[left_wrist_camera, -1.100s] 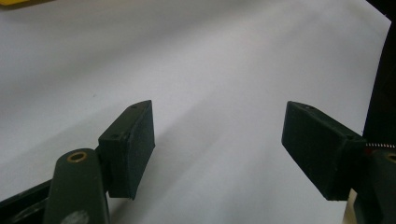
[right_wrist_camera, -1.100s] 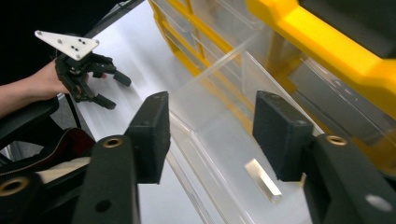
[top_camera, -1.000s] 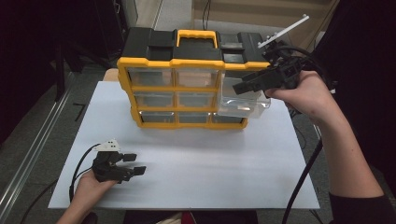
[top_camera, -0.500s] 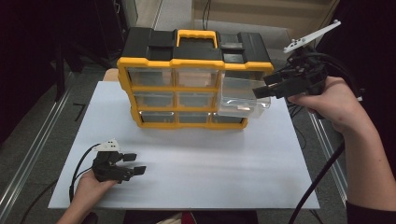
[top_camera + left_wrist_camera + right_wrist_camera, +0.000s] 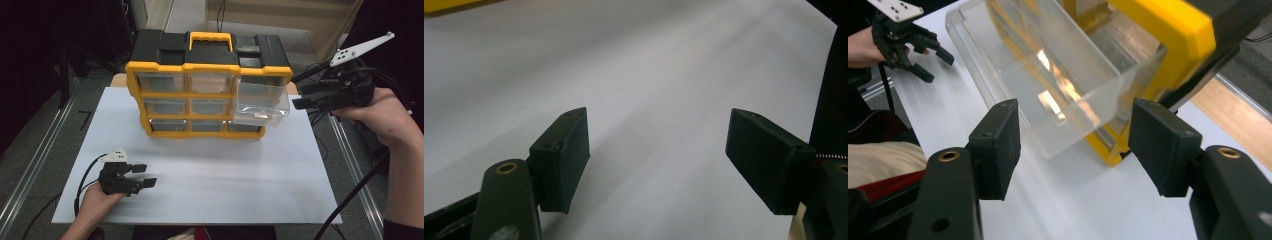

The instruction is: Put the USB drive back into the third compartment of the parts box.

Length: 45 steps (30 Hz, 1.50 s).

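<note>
Right gripper (image 5: 302,91): held in the air off the right edge of the white sheet (image 5: 210,185), jaws spread wide, nothing between them. In the right gripper view the gripper (image 5: 1075,142) looks along its jaws at a clear drawer (image 5: 1048,85); the drawer lies ahead of the jaw tips, apart from both pads, no contact.

Clear drawer (image 5: 261,102): pulled partway out of the top right slot of the yellow-and-black organizer (image 5: 200,75), front end drooping. It sits just to the left of the right gripper's tips in the high view. Contents, if any, cannot be made out.

Organizer: stands upright at the far side of the sheet; other drawers flush in the frame.

Left gripper (image 5: 145,175): low over the near left corner of the sheet, jaws wide apart and empty; well apart from the organizer. Left gripper view (image 5: 656,150): bare white sheet between the pads.
</note>
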Tool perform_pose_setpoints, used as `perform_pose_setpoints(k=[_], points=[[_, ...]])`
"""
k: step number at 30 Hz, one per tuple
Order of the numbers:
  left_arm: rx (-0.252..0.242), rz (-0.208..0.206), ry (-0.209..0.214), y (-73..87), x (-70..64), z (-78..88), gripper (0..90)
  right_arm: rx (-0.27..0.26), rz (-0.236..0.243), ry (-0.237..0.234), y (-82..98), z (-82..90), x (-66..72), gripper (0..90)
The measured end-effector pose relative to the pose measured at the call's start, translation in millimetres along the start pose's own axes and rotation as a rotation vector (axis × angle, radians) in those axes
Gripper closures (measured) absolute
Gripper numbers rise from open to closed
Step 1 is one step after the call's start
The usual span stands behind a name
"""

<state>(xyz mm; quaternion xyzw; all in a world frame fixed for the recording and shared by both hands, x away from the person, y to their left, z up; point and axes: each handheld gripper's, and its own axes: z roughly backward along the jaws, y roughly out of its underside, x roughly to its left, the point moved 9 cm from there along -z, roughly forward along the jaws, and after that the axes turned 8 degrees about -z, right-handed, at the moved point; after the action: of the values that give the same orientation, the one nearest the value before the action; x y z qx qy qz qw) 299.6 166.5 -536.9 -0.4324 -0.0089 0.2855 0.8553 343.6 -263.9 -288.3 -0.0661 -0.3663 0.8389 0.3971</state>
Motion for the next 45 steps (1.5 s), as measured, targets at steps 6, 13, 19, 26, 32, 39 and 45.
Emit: perform_pose_setpoints(k=[6,13,19,26,32,39,45], points=[[-0.002,-0.002,-0.001,-0.4,0.2,0.3,27.1,0.021,-0.019,0.001,16.6,-4.8,-3.2,36.5],[-0.005,-0.003,0.001,-0.5,0.2,0.5,27.1,0.001,-0.043,0.011,42.4,-8.2,-11.8,36.5],[-0.004,-0.003,-0.001,-0.6,0.3,0.2,27.1,0.017,-0.081,0.025,59.5,-19.9,-13.8,35.2],[-0.002,-0.002,-0.003,-0.7,0.4,0.7,27.1,0.034,-0.106,0.039,78.9,-39.0,-12.5,35.2],[-0.002,-0.003,-0.002,-0.6,0.4,0.6,27.1,0.027,-0.145,0.038,91.0,-59.2,-6.0,34.4],[-0.001,-0.004,-0.002,-0.5,0.4,0.6,27.1,0.024,-0.172,0.048,103.3,-81.8,1.2,34.0],[0.001,-0.005,-0.001,-0.3,0.6,0.9,27.1,0.016,-0.203,0.051,115.1,-96.2,2.0,34.0]])
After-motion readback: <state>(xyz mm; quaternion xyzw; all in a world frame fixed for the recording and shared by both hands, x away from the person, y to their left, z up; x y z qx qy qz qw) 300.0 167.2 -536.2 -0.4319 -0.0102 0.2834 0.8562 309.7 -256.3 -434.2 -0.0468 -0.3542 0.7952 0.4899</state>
